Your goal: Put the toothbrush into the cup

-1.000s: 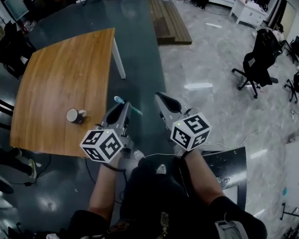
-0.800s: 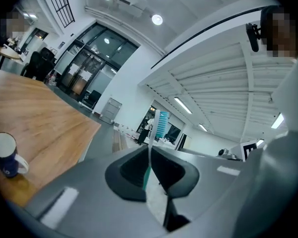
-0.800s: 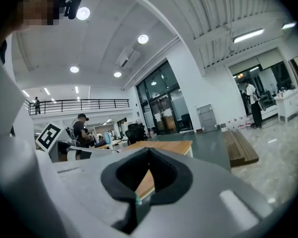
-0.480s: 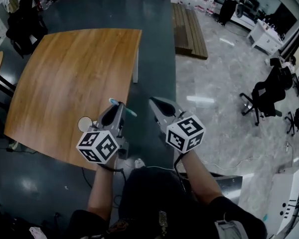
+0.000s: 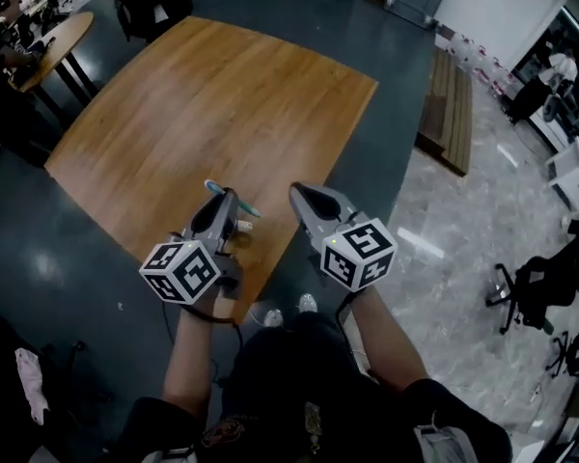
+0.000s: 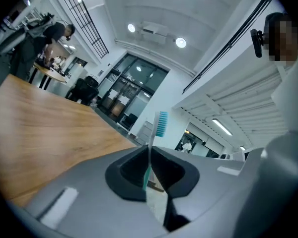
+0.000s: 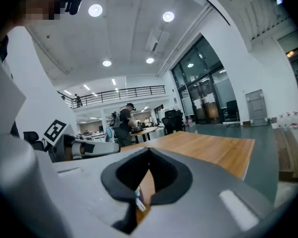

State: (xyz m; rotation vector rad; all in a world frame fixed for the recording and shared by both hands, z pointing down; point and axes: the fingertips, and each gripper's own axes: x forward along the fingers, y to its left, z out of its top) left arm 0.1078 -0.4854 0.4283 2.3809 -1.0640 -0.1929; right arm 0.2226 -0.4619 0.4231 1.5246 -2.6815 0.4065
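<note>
- Left gripper (image 5: 227,201): jaws drawn narrow and clamped on the toothbrush. It was held roughly level over the near right part of the table.
- Toothbrush (image 6: 161,124): one item, off the table and carried. Its slim pale handle was pinched between the pads, and its blue bristle head stood clear above the jaw tips in the left gripper view. In the head view it lay crosswise at those tips.
- Right gripper (image 5: 299,194): jaws closed together with nothing gripped. It sat just right of the left gripper, apart from it, at the table's right edge.
- Cup: not identified with certainty. A small pale thing (image 5: 243,227) showed just right of the left gripper's body, near the table's near edge. It may have been the cup, but it was too small and too covered to tell.
- Table (image 5: 203,95): wooden top reaching far and left of both grippers. No cup could be made out elsewhere on it.
- Status, done: the pickup appeared complete and the grip looked firm.
- Status, left: by judgement, the whole placing step. The brush had yet to be brought over the cup's mouth, tipped handle-down, lowered in and released. The toothbrush was not in any cup.
</note>
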